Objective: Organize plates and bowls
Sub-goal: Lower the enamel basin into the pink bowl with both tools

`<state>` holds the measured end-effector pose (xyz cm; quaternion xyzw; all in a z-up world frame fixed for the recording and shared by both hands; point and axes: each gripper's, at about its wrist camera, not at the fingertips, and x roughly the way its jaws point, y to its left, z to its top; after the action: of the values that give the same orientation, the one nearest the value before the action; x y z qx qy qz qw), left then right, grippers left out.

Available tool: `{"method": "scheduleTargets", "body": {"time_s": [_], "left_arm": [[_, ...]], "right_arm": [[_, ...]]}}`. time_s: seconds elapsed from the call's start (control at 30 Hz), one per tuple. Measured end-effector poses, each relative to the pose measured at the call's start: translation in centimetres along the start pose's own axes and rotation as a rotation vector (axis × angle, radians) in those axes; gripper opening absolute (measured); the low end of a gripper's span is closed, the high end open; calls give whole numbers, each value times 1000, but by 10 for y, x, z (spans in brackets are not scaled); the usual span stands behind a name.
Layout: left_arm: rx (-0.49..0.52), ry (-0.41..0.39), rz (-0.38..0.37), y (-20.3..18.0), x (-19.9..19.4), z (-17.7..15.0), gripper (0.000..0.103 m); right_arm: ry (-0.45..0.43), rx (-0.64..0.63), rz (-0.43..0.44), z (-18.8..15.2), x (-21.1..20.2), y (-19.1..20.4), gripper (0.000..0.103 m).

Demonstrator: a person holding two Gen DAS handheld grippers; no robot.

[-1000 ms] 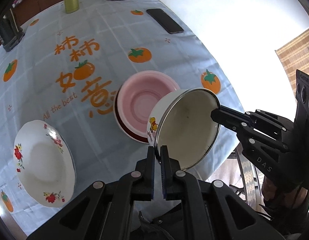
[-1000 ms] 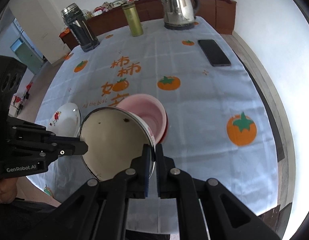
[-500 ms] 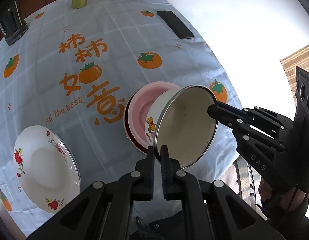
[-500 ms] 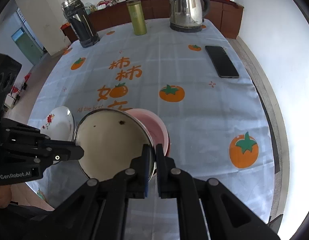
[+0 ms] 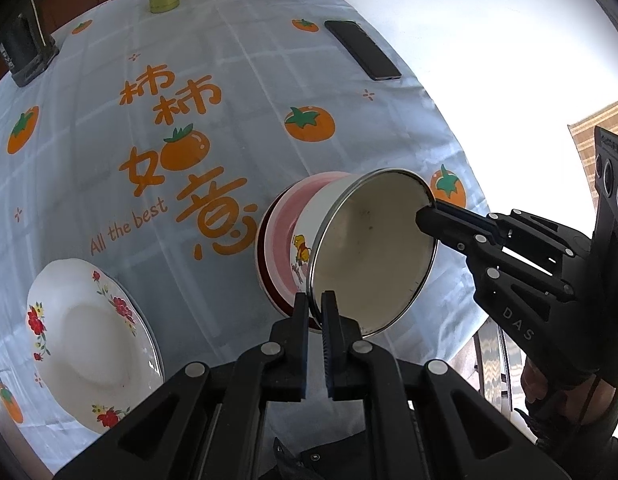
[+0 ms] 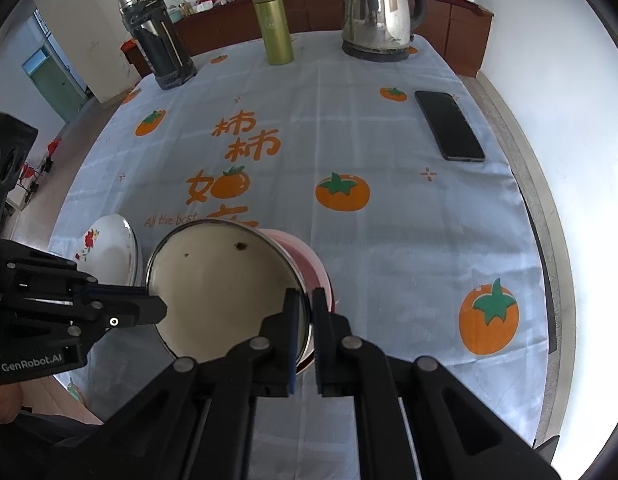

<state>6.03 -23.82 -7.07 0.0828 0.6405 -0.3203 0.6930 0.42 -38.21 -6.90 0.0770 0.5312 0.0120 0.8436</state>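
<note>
Left gripper (image 5: 315, 306): black two-finger tool, clamped on the near rim of the cream enamel bowl, one finger outside the wall, the other inside.
Right gripper (image 6: 305, 304): black two-finger tool, pinched on the rim on the other side of the same bowl; seen from the left wrist view reaching in from the right (image 5: 427, 212), fingertips closed on the metal edge.
Cream enamel bowl with steel rim and cartoon print (image 5: 373, 256): held between both grippers, tilted, mouth turned toward the left camera; a few dark specks inside (image 6: 229, 292); lower side set into the pink bowl behind it.
Pink plastic bowl (image 5: 287, 216): on the tablecloth just beyond the gripper tips, mostly hidden by the enamel bowl; dark red rim of another dish showing under it, near the table's near edge.
White shallow plate with red flower print (image 5: 89, 344): flat on the cloth, left of the held bowl, apart from it, near the table's near edge.
Pale blue checked tablecloth with orange persimmon print and orange lettering (image 6: 349, 128): spread over the whole table.
Black smartphone (image 6: 449, 126): flat, far right side.
Olive green metal flask (image 6: 274, 28): upright at the far edge.
Steel electric kettle (image 6: 379, 8): on its base, right of the flask.
Dark steel-topped canister (image 6: 157, 46): upright, far left corner.
</note>
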Motion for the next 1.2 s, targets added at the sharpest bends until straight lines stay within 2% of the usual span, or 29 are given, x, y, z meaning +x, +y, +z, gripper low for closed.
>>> {"method": "scheduleTargets", "body": {"time_s": [0.73,1.2], "left_arm": [[-35,23,-20,8,11,0,7],[-70,70,-48,11,24,1,7]], "right_arm": [[51,-45,-24,7,14,6,6],[99,-71,-38,8,25,7,7]]}}
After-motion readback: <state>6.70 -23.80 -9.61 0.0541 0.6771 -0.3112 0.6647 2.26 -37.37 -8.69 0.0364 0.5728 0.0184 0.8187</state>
